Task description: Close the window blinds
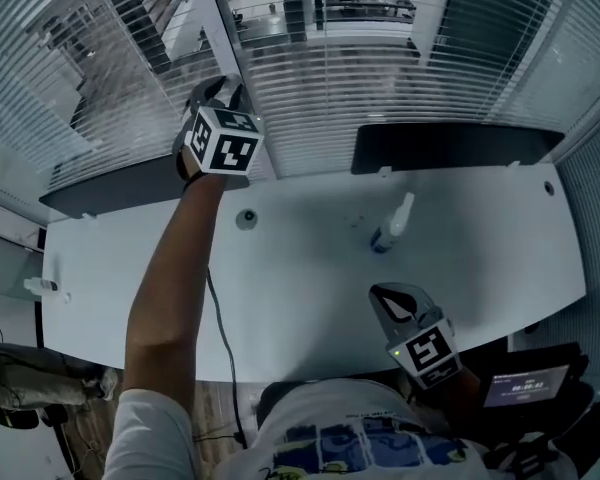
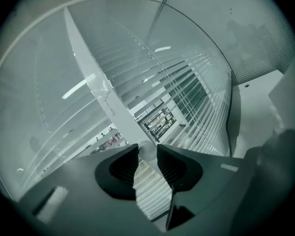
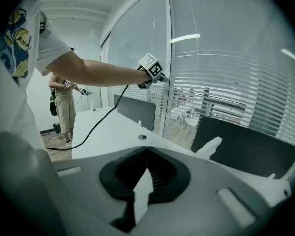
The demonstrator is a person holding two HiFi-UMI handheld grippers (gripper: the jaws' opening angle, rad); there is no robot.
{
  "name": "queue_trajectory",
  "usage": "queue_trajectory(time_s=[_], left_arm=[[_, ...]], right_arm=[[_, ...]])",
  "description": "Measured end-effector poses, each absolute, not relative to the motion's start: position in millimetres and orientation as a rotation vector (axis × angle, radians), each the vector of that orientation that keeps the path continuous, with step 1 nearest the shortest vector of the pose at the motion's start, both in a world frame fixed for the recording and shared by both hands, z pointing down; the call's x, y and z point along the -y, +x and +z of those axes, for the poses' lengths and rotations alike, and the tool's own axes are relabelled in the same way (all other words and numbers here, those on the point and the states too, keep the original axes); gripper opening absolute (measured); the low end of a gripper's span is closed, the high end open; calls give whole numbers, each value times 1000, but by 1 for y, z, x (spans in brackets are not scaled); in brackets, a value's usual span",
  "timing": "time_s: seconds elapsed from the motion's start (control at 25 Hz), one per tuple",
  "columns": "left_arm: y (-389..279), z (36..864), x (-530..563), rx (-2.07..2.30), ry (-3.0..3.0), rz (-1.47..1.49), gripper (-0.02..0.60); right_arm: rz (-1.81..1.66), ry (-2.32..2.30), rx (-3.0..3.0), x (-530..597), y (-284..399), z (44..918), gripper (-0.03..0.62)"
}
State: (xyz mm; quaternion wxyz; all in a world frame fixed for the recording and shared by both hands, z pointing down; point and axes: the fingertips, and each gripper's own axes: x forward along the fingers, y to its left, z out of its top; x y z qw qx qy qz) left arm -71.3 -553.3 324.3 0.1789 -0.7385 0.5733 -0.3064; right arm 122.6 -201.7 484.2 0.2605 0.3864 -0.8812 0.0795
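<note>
Right hand-held gripper (image 3: 146,149) is held low over the near edge of the white surface (image 1: 280,268), jaws together, empty. Left hand-held gripper (image 1: 222,93) is extended far to the window post (image 1: 212,28), jaws apart, with a pale rounded piece (image 2: 147,150) between the tips. It is probably the blind control. The window blinds (image 1: 380,98) lie beyond, slats open. Step judged: the control is being approached. Next it must be clamped, then turned or pulled.

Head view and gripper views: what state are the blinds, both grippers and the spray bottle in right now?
Window blinds: lowered, slats tilted open, outside visible through them.
Left gripper: jaws apart, pale round knob at their tips; contact unclear.
Right gripper: jaws together, nothing held.
Spray bottle: standing on the white table, untouched.
</note>
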Motion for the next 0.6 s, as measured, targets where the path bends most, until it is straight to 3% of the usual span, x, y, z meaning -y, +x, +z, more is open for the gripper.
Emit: queue_trajectory(time_s=[0.36, 0.6], left_arm=[[-72, 325, 561, -1575, -1970, -957, 140], [-80, 321, 559, -1811, -2213, -677, 132]], right_arm=[[224, 1055, 2376, 207, 121, 485, 3], [242, 1066, 2374, 208, 121, 482, 3]])
